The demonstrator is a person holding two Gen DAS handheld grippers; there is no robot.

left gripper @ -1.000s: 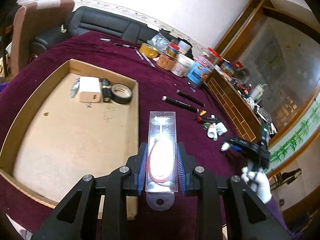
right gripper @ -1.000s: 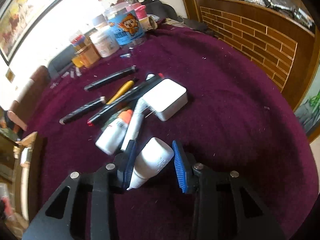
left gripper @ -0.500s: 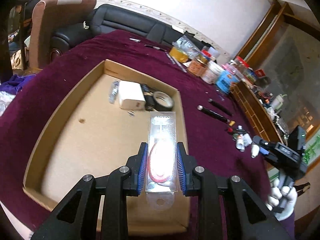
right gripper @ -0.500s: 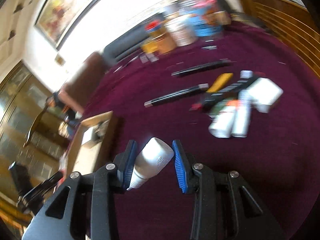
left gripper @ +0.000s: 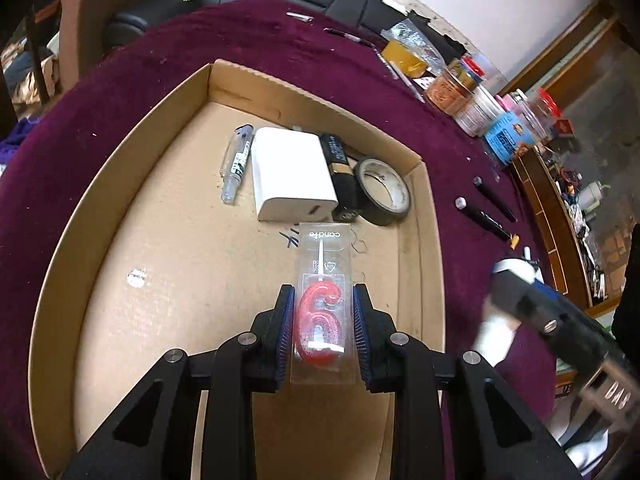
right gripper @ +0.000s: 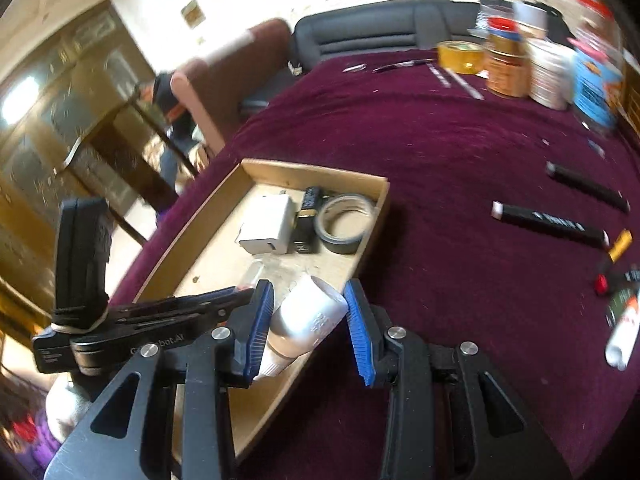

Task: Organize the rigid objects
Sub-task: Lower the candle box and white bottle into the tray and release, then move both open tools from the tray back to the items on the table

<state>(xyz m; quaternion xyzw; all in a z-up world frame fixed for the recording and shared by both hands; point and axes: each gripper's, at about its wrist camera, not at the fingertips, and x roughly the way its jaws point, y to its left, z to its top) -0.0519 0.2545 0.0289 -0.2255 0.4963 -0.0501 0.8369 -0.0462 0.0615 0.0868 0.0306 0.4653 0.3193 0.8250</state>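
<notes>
Two grips | left gripper (left gripper: 322, 330) clamps candle pack (left gripper: 323, 312) (over box (left gripper: 132, 152)) | right gripper (right gripper: 308, 330) clamps white bottle (right gripper: 308, 320)

My cardboard tray (left gripper: 120, 184) lies on the tabletop (left gripper: 460, 184); in its far right corner, left to right, lie a pen (left gripper: 237, 164), charger (left gripper: 290, 174), battery (left gripper: 340, 172), tape roll (left gripper: 384, 190); markers (left gripper: 482, 220) lie right of it; jars (left gripper: 476, 100) stand behind.

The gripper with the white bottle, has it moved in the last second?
Yes. The right gripper has carried the white bottle away from the loose pens to the cardboard tray.
</notes>
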